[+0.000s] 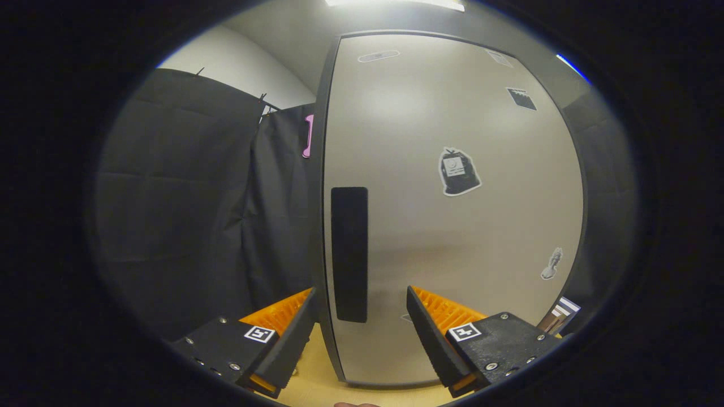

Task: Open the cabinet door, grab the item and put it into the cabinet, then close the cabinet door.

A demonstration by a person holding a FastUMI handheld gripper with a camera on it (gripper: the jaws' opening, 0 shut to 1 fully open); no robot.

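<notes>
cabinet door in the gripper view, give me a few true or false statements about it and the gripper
1. The cabinet door is shut. True.
2. The gripper is clamped on the handle. False: its fingers stand open, and the dark vertical handle lies between and just ahead of them, untouched.
3. The handle sits near the door's left edge. True.
4. The door's face is bare. False: it carries several stickers, among them a dark bag-shaped sticker.
5. Black cloth hangs left of the cabinet. True.
</notes>
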